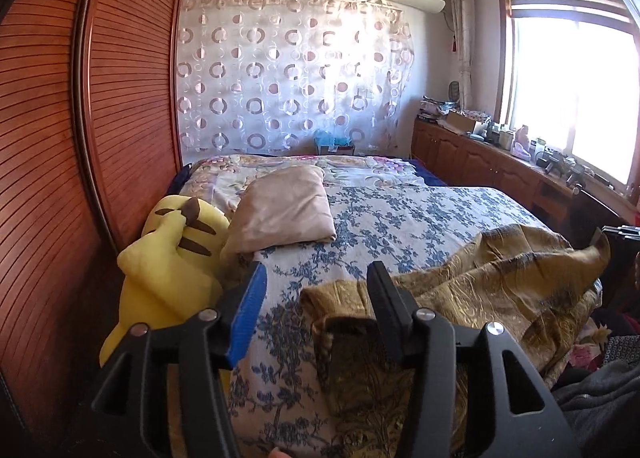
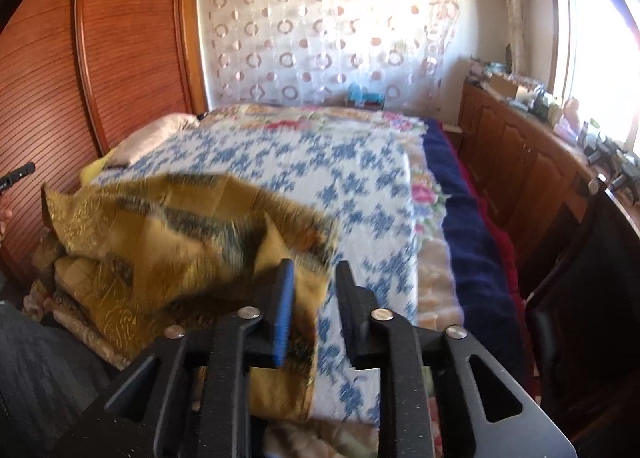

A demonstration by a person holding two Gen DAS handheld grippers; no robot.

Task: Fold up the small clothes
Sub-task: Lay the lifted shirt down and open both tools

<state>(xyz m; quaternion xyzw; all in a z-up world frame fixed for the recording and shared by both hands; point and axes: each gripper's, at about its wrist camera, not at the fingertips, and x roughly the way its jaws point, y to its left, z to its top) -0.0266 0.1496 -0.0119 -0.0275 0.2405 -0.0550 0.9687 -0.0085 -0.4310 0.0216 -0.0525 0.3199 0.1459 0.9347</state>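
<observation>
we are holding 2 grippers over the bed (image 1: 400,210), and the gold cloth (image 1: 480,282) is lying crumpled on the blue-flowered cover at the near edge, not yet in any neat fold.

the left gripper (image 1: 316,290) is standing about half open with nothing clamped. its right jaw is sitting over the cloth's near left corner, while its blue-padded jaw is hanging over bare cover. so from this gripper the cloth is spreading to the right and toward us, with its long axis running roughly across the bed, left to right.

the right gripper (image 2: 314,290) is standing only a little open. the cloth (image 2: 168,226) is lying to the left of it and under its blue-padded jaw; a flap is showing in the gap between the jaws, but the pads are not pressing on it, as far as the blurred view lets us judge.

we are judging that each gripper is sitting near 1 end of the cloth, so neither is clearly nearer. the next grab is calling for both to come down on the edge nearest us.

a yellow plush (image 1: 172,258) and a pillow (image 1: 284,214) are lying well apart from the cloth.
</observation>
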